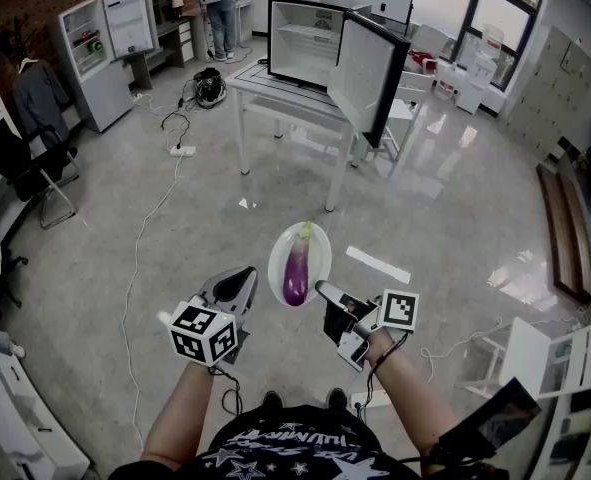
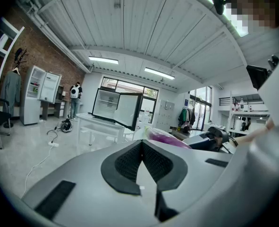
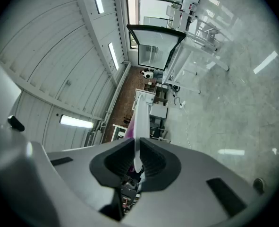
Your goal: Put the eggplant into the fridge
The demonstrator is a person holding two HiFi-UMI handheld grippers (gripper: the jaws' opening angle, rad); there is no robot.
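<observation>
eggplant (image 1: 296,273) purple; plate (image 1: 318,247) wht; fridge (image 1: 305,48) blk, wht inside; floor (image 1: 455,198) gry.

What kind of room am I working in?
Probably a lab or test workshop, not a kitchen: a small open fridge sits on a white table, a second fridge stands by a brick wall, and cables trail across the floor.

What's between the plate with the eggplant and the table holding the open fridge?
Only bare grey floor, seen in the head view; the right gripper holds the plate.
</observation>
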